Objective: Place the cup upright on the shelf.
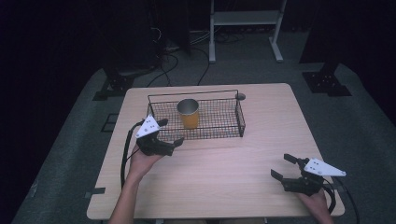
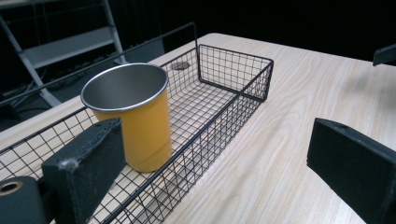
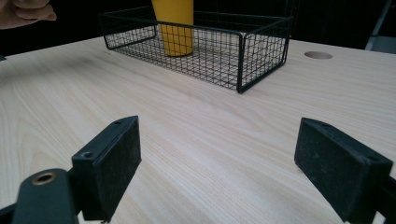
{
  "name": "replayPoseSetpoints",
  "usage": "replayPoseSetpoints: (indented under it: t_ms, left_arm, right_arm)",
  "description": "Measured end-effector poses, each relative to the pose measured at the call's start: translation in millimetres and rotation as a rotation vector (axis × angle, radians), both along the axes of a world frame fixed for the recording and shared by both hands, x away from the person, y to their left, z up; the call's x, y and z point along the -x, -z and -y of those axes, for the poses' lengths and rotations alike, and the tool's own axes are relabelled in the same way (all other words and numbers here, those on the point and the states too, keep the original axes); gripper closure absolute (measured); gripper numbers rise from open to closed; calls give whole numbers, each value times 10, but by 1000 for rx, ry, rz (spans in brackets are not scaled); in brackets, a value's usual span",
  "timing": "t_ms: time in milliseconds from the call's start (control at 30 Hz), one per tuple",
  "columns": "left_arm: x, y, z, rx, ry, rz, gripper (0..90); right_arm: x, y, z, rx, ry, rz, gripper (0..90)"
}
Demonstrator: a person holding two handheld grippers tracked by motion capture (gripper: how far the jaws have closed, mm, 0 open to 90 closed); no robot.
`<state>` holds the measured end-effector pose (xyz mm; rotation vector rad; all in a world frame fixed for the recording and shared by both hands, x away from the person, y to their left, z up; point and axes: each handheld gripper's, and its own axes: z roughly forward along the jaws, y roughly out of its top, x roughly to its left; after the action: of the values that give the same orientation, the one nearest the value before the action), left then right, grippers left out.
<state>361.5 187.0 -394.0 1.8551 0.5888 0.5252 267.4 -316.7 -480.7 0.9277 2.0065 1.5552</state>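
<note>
High view: the yellow metal cup [image 1: 188, 113] stands upright in the wire basket [image 1: 240, 116], just right of the left gripper [image 1: 170, 133], whose jaws gape empty; the right gripper [image 1: 283, 167], also spread, sits well apart. Left gripper view: cup [image 2: 133, 116] ahead-left. Right gripper view: cup [image 3: 176, 28] far off. No writing is readable.

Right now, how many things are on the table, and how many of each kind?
Yellow cup: 1
Black wire basket: 1
Hand-held grippers: 2, the left gripper and the right gripper, both with jaws open
Total: 4
The cup stands upright inside the basket on the table.
</note>
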Motion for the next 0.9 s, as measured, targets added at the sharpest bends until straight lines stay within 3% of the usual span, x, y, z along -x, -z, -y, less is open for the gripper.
replayPoseSetpoints:
  t_ms: [900]
  left_arm:
    - [304, 177, -118, 30, -23, 3, 35]
  right_arm:
    - [0, 0, -1, 1, -1, -1, 136]
